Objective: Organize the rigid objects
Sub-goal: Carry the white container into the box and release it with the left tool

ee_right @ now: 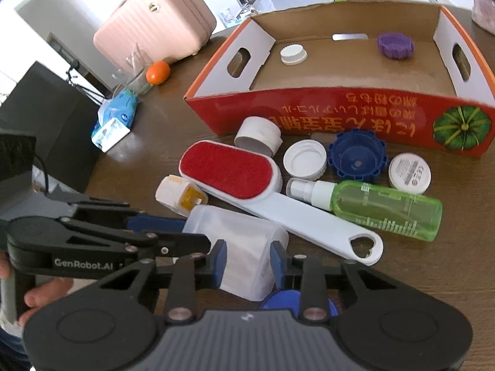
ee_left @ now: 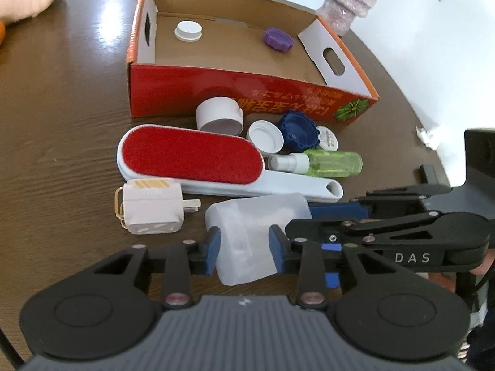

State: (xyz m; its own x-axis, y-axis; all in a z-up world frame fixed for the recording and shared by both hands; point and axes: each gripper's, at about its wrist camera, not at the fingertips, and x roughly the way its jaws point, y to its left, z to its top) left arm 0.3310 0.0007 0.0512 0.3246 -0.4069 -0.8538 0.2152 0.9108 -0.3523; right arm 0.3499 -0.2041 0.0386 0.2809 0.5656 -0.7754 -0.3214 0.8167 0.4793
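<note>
A translucent plastic container (ee_left: 247, 213) (ee_right: 241, 232) lies on the brown table nearest me. My left gripper (ee_left: 244, 244) is shut on it, blue pads against both sides. My right gripper (ee_right: 247, 262) is shut on the same container, and it reaches in from the right (ee_left: 309, 219) in the left wrist view. Beyond lie a red lint brush (ee_left: 191, 157), a white charger plug (ee_left: 151, 210), a green spray bottle (ee_right: 383, 207), a blue cap (ee_right: 355, 157) and white caps (ee_right: 304, 157). The orange cardboard box (ee_right: 309, 108) holds a white cap (ee_right: 292, 54) and a purple cap (ee_right: 395, 44).
A pink suitcase (ee_right: 157, 15), an orange fruit (ee_right: 157, 72) and a blue tissue pack (ee_right: 114, 117) sit at the far left. A blue round lid (ee_right: 278, 298) lies under my right gripper. A pink vase (ee_left: 349, 0) stands behind the box.
</note>
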